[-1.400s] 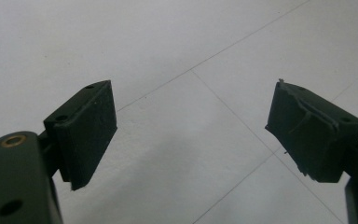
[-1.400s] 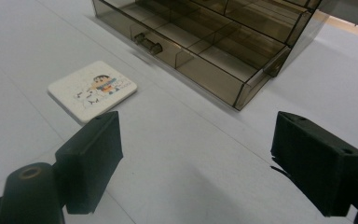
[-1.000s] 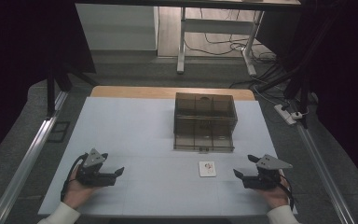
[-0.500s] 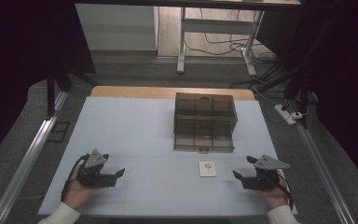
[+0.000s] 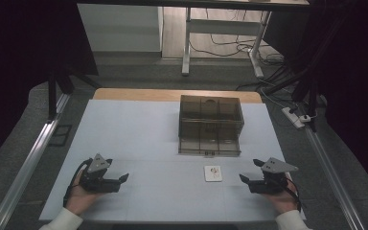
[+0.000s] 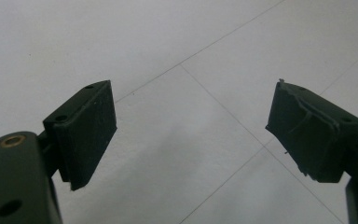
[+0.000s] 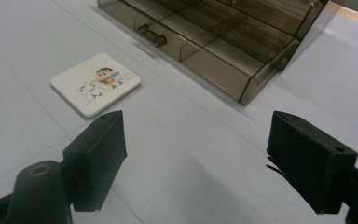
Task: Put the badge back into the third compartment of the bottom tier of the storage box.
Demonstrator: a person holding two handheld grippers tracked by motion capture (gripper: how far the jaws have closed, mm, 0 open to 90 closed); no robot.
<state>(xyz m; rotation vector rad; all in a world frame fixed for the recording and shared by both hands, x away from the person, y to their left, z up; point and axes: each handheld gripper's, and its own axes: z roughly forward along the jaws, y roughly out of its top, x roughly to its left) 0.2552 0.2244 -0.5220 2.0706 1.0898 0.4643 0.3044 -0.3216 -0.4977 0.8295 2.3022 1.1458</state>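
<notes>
Nearest the person, the left gripper [image 5: 117,180] and the right gripper [image 5: 247,180] rest low over the pale surface [image 5: 139,134] at its front corners, each with its fingers apart and nothing between them; the right one's have just been closing a little. Just beyond and between them (nearer the right gripper) a small white square tile [image 7: 95,83] with a cartoon figure lies flat on the surface. Farther back stands a smoky clear organiser box [image 5: 211,125] with divided compartments, its handle facing the tile.

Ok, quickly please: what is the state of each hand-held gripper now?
Left hand-held gripper: open, holding nothing.
Right hand-held gripper: open, jaws have just been closing somewhat, nothing between them.
</notes>
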